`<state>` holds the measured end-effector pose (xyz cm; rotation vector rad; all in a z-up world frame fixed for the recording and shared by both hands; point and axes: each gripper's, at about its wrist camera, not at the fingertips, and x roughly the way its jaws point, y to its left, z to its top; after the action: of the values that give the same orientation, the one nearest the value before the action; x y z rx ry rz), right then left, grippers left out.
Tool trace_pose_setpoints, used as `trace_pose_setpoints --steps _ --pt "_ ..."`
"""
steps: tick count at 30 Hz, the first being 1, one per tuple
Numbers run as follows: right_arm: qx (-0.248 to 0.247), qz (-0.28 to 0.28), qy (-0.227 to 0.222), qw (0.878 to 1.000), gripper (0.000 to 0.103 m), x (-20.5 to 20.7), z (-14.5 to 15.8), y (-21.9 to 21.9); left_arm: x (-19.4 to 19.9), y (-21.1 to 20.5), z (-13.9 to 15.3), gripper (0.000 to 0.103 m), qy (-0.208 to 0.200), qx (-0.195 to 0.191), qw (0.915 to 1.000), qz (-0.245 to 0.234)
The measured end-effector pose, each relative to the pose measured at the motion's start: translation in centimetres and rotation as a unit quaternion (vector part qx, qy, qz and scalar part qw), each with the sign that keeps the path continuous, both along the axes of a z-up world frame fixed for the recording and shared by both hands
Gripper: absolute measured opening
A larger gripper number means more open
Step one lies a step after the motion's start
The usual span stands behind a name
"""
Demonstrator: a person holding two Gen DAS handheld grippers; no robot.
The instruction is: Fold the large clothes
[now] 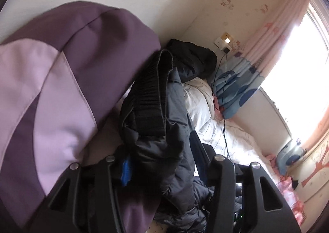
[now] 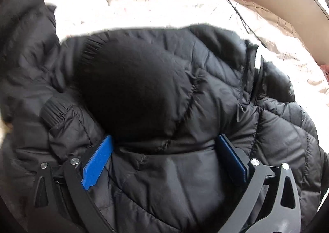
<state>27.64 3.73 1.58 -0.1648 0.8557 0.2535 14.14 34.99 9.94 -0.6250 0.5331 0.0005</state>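
Left gripper (image 1: 162,167) clamps jacket (image 2: 185,97) fabric; right gripper (image 2: 164,163) spread wide over jacket. Advise: pinch hem squarely, keep layers aligned.

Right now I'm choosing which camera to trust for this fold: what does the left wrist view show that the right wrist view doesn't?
Only the left wrist view shows the purple sleeve, the window, the pink curtain, the wall outlet with its charger, and a black ribbed hem lifted between the left gripper fingers.

Only the right wrist view shows the right gripper, open, blue pads either side of the jacket's dark lining.

Both show the black puffer jacket, white bedding, black cable and blue patterned pillow.
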Motion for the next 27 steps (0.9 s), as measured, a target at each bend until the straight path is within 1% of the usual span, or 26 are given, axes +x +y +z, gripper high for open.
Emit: trace_pose_setpoints --steps 1,2,3,4,5,6,8,9,12,13,15,16,17,18,19,20,21,22,23,25,27 --pt "0.017 -0.004 -0.04 0.999 0.096 -1.0 1.3 -0.4 0.1 0.1 -0.1 0.034 0.002 0.001 1.0 0.003" --pt "0.022 -0.008 -0.063 0.998 0.096 -1.5 1.9 -0.7 0.0 0.4 -0.3 0.009 0.003 0.001 1.0 0.003" --pt "0.021 -0.006 -0.067 0.998 0.096 -1.7 1.9 -0.5 0.3 0.6 -0.6 0.007 0.006 -0.002 1.0 0.0" --pt "0.002 0.004 -0.043 0.999 0.096 -1.1 0.9 0.2 0.3 0.7 -0.7 0.006 0.003 -0.004 1.0 0.005" --pt "-0.033 0.015 -0.007 0.999 0.096 -0.3 -0.7 1.2 0.2 0.8 -0.7 0.005 -0.001 -0.006 0.9999 0.008" --pt "-0.051 0.023 0.008 0.998 0.096 0.2 -1.5 1.7 -0.1 1.0 -0.6 0.004 -0.009 -0.011 0.9998 0.012" --pt "-0.042 0.023 0.015 0.999 0.096 0.8 -0.9 1.4 -1.1 1.4 0.1 0.004 -0.037 -0.026 0.9986 0.028" --pt "-0.027 0.022 0.018 0.999 0.096 0.9 -0.3 1.0 -1.3 1.3 0.7 0.004 -0.052 -0.027 0.9978 0.032" --pt "0.024 0.02 0.003 1.0 0.096 -0.6 1.4 -0.9 -3.0 1.6 3.0 0.004 -0.096 -0.017 0.9944 0.041" --pt "0.032 0.022 -0.005 0.999 0.096 -1.1 1.8 -1.4 -3.5 1.8 3.6 0.004 -0.106 -0.016 0.9934 0.042" --pt "0.034 0.015 -0.033 0.999 0.096 -2.8 2.8 -3.2 -4.6 2.4 5.2 0.004 -0.131 -0.016 0.9903 0.043" --pt "0.034 -0.001 -0.046 0.998 0.096 -3.3 3.2 -4.5 -5.0 2.6 5.8 0.004 -0.138 -0.012 0.9893 0.047" --pt "0.032 -0.016 -0.047 0.998 0.096 -3.3 3.0 -5.3 -5.2 2.9 6.1 0.004 -0.142 -0.012 0.9886 0.048" --pt "0.024 -0.029 -0.033 0.999 0.096 -2.8 2.3 -5.9 -5.3 3.3 6.2 0.004 -0.145 -0.021 0.9881 0.047" --pt "0.005 -0.031 0.0 0.999 0.096 -1.8 0.8 -6.1 -5.3 3.6 6.1 0.004 -0.145 -0.031 0.9877 0.05" --pt "-0.022 -0.018 0.029 0.999 0.096 -0.9 -0.5 -5.6 -5.3 3.8 5.8 0.003 -0.146 -0.045 0.987 0.048" --pt "-0.026 -0.01 0.029 0.999 0.096 -0.4 -0.5 -5.5 -5.4 4.0 5.4 0.003 -0.149 -0.062 0.9858 0.044" --pt "-0.024 -0.01 0.035 0.999 0.096 0.0 0.1 -5.6 -5.5 3.9 5.2 0.003 -0.15 -0.071 0.9852 0.041" --pt "-0.012 -0.011 0.032 0.999 0.096 0.0 0.9 -5.8 -5.6 3.7 5.2 0.003 -0.153 -0.069 0.9852 0.036" --pt "0.023 -0.015 -0.004 1.0 0.096 -0.6 3.1 -6.3 -6.0 3.0 5.4 0.003 -0.172 -0.063 0.9829 0.021" --pt "0.04 -0.022 -0.034 0.998 0.096 -0.7 4.4 -6.7 -6.1 2.3 5.8 0.003 -0.188 -0.067 0.9797 0.009"
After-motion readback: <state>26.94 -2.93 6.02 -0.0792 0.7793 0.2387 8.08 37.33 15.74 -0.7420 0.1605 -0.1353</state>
